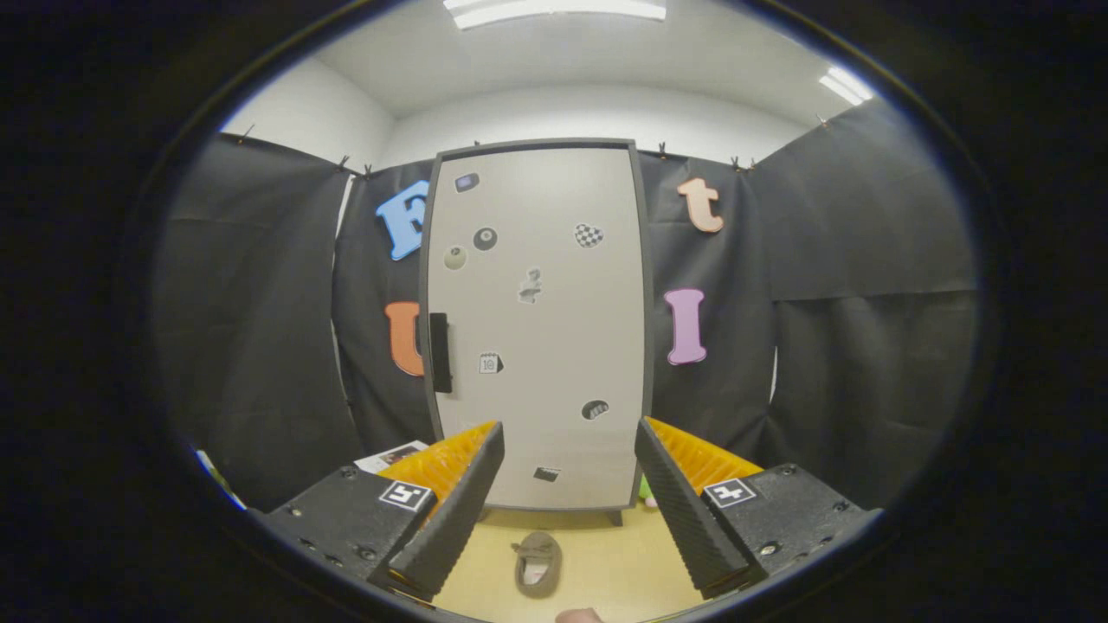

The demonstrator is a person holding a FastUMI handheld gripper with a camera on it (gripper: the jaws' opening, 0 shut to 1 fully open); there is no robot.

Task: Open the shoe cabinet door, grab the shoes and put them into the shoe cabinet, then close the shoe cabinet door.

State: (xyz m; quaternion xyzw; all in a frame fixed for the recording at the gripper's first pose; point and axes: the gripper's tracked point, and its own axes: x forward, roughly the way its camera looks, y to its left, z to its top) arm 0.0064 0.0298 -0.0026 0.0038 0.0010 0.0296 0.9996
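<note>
The shoe cabinet [537, 320] stands upright against the booth wall, straight ahead and well beyond my fingers. Its pale door is closed, dotted with small stickers, and has a dark handle [440, 352] on its left edge. A grey-brown slipper [537, 563] lies on the wooden floor [606, 554] in front of the cabinet, low between my two fingers and some way below them. My gripper [569, 426] is open, fingers spread wide with nothing between them, still at a distance from both the door and the slipper.
Black cloth walls close in the booth on the left, back and right. A flat printed sheet [394, 455] lies on the floor left of the cabinet. A small green and pink thing [647, 493] peeks out by the cabinet's lower right corner.
</note>
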